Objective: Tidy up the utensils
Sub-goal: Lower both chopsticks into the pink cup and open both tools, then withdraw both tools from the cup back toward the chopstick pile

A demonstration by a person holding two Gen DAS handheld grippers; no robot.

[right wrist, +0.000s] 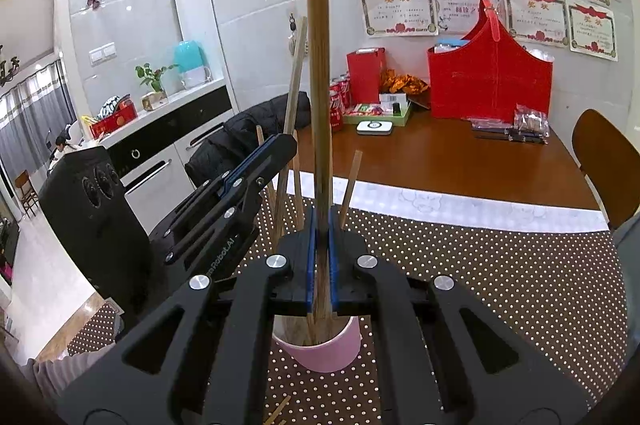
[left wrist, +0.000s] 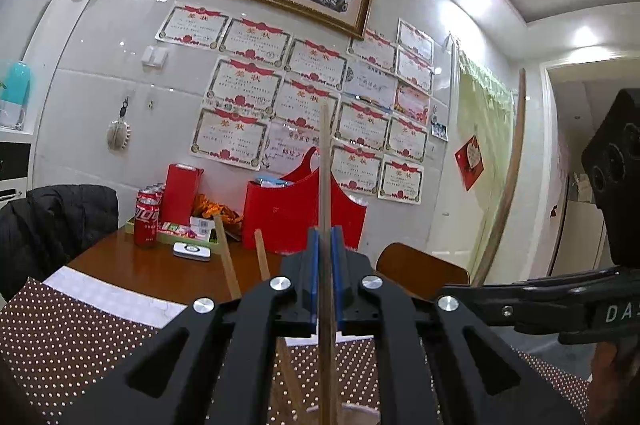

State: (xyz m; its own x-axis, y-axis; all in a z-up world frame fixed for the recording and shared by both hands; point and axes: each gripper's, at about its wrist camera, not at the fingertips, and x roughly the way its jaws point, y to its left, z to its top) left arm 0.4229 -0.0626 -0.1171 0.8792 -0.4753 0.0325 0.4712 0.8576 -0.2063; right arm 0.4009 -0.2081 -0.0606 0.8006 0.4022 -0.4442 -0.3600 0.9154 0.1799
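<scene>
both grippers, left (left wrist: 325,249) and right (right wrist: 322,225), each clamp one upright chopstick (right wrist: 318,65) over the pink cup (right wrist: 324,349), tips probably inside

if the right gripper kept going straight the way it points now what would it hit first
Probably the loose chopsticks standing in the pink cup, then the dotted mat. The right gripper, shut on a chopstick, points slightly downward; depth is uncertain.

Wooden chopstick (right wrist: 318,65) – matt; table (right wrist: 440,161) glossy wood; cup (right wrist: 328,353) smooth pink plastic.
</scene>
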